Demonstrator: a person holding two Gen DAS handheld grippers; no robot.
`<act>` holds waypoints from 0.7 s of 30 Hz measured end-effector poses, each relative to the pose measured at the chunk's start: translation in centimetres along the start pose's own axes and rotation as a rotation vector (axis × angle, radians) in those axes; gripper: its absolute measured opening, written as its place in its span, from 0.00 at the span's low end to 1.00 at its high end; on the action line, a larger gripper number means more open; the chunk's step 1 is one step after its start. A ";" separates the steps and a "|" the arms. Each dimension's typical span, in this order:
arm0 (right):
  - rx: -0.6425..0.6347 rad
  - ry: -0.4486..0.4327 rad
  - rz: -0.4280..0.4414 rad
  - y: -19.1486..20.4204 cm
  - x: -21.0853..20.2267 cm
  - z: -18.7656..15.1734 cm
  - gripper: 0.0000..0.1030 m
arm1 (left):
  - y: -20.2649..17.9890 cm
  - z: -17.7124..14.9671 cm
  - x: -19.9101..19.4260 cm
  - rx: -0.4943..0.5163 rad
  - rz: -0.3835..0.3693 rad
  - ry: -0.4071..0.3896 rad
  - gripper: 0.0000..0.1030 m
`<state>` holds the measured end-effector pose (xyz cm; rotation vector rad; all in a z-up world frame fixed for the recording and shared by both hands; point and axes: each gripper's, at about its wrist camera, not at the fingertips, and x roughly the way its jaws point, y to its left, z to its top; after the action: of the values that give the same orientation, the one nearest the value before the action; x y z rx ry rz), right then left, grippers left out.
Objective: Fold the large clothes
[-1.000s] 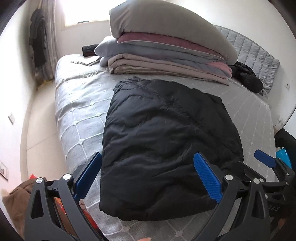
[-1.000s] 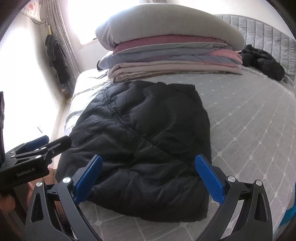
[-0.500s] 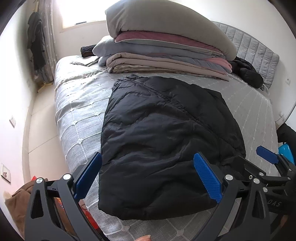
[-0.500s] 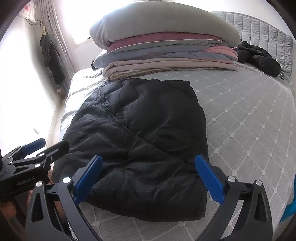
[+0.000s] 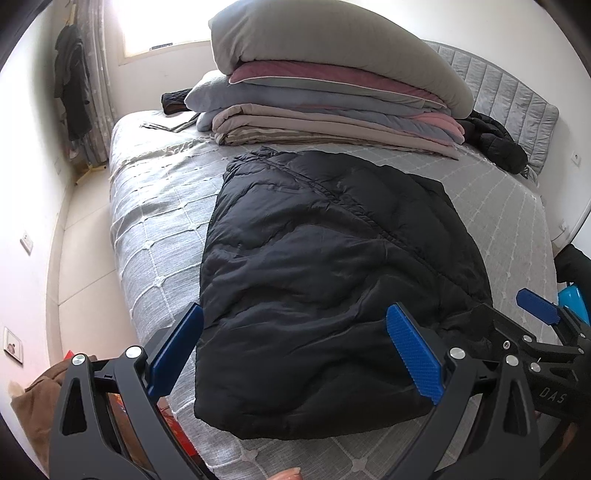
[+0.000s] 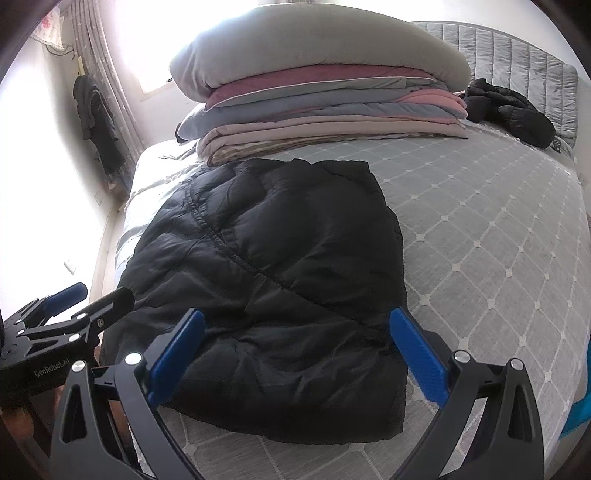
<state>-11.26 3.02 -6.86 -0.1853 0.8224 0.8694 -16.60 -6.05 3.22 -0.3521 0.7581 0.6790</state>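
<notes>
Black jacket (image 5: 332, 288) folded flat on bed (image 5: 155, 229) (near its front edge). Left hand-held gripper (image 5: 295, 354) and right hand-held gripper (image 6: 295, 354) both released, above it, grasping nothing.

Bright window (image 5: 162, 26) behind a grey quilted bed (image 5: 155, 206), white walls (image 5: 26, 155).

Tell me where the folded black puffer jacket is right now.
The folded black puffer jacket lies on the grey quilted bed at its near edge, directly ahead of both open grippers, with the stack of folded bedding behind it.
</notes>
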 end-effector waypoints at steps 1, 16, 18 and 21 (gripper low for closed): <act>0.000 -0.001 -0.001 0.0 0.0 0.0 0.94 | 0.0 0.0 0.0 0.000 0.001 0.000 0.93; -0.002 0.001 -0.003 0.1 0.1 -0.1 0.94 | 0.0 0.0 0.0 0.001 0.003 0.001 0.93; -0.003 0.001 -0.003 0.1 0.1 -0.1 0.94 | 0.0 0.0 0.0 0.001 0.003 0.000 0.93; -0.003 0.000 -0.004 0.1 0.0 -0.1 0.94 | 0.0 0.0 0.0 0.000 0.002 0.000 0.93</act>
<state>-11.39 3.06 -6.94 -0.1893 0.8210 0.8672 -16.59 -5.98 3.21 -0.3510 0.7589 0.6811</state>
